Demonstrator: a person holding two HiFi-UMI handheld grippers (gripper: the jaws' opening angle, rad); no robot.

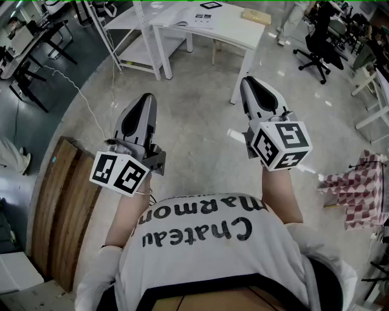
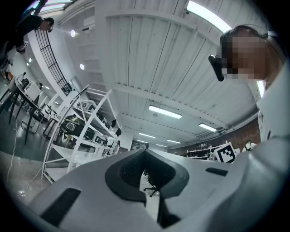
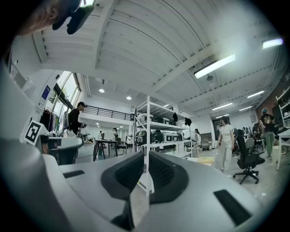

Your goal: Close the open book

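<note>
The open book (image 1: 193, 20) lies with its white pages up on a white table (image 1: 243, 37) far ahead of me, across a stretch of floor. Both grippers are held in the air at chest height, well short of that table. My left gripper (image 1: 146, 98) points forward and slightly up, its jaws together with nothing between them (image 2: 145, 152). On the other side, my right gripper (image 1: 250, 81) is held level; its jaws are nearly touching and hold nothing (image 3: 145, 156).
A white shelf rack (image 1: 130, 36) stands left of the table, and a tan box (image 1: 256, 16) lies on the table's right end. A black office chair (image 1: 319, 48) is at the far right. A wooden board (image 1: 64, 212) lies at my left, and a red-and-white checked object (image 1: 358, 188) at my right.
</note>
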